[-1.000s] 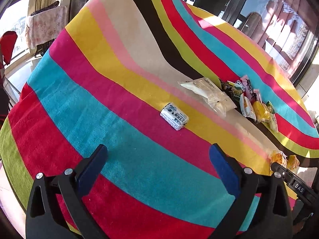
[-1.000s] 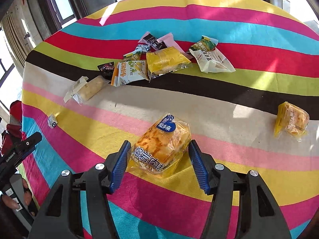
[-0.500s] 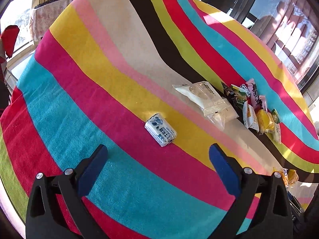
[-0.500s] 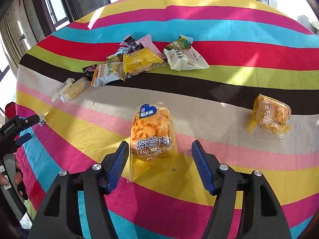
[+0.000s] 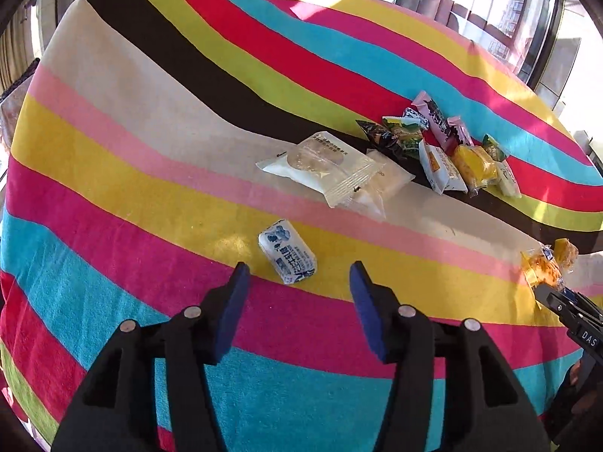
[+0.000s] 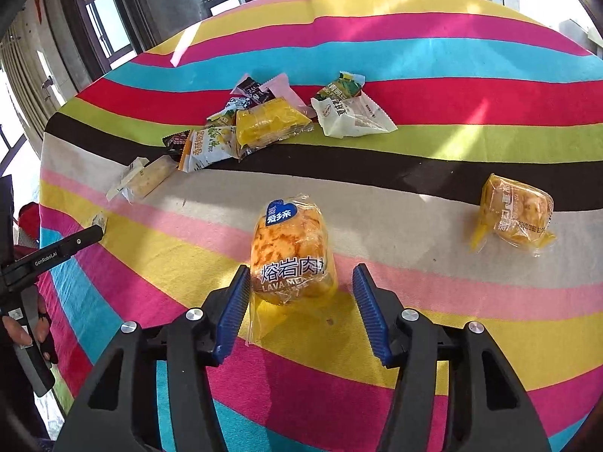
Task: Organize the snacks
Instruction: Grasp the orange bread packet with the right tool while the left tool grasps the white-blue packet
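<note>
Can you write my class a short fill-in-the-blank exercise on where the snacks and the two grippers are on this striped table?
1. The left gripper points at a small white ____ lying on the yellow stripe.
2. The lava bread packet sits between the open fingers of the ____ gripper.
3. A second bread packet lies alone, to the ____ of the lava bread packet.

Missing words: packet; right; right

**A sunlit home room**

A round table under a striped cloth [image 6: 433, 56] stands beside tall dark-framed windows [image 6: 113, 34] with strong daylight coming in. Wrapped snacks [image 6: 264, 124] lie scattered on it. Buildings show through the glass [image 5: 508, 19], so it looks like an apartment or sunroom.
</note>
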Action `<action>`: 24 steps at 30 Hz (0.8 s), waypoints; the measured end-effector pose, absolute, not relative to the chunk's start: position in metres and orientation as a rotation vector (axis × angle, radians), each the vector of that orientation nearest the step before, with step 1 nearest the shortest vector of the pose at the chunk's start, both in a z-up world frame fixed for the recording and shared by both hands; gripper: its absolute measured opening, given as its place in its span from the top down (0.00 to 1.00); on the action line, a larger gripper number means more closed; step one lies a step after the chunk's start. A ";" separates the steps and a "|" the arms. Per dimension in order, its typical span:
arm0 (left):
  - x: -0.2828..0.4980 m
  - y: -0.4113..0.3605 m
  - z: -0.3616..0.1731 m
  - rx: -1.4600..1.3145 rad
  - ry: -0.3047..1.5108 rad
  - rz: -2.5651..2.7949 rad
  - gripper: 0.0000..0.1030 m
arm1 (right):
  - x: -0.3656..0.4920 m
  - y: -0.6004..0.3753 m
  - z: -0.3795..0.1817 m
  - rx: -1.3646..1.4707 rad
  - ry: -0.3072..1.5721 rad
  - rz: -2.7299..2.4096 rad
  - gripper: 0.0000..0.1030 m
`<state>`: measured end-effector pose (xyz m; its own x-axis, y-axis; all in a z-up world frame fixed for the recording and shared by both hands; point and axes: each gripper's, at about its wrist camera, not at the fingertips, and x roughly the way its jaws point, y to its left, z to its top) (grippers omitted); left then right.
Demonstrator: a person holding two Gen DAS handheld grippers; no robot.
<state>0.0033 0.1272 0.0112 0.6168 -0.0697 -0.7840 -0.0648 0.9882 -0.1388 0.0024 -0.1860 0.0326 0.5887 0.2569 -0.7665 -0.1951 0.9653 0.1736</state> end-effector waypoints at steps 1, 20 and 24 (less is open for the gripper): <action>0.005 0.129 0.015 -0.120 0.908 -0.027 0.08 | 0.002 -0.185 0.033 0.067 0.905 0.264 0.46; 0.010 0.123 0.005 0.106 0.933 -0.321 0.66 | 0.006 -0.184 0.032 0.069 0.920 0.273 0.20; -0.016 0.122 0.007 -0.035 0.929 -0.212 0.66 | 0.009 -0.181 0.032 0.046 0.928 0.248 0.19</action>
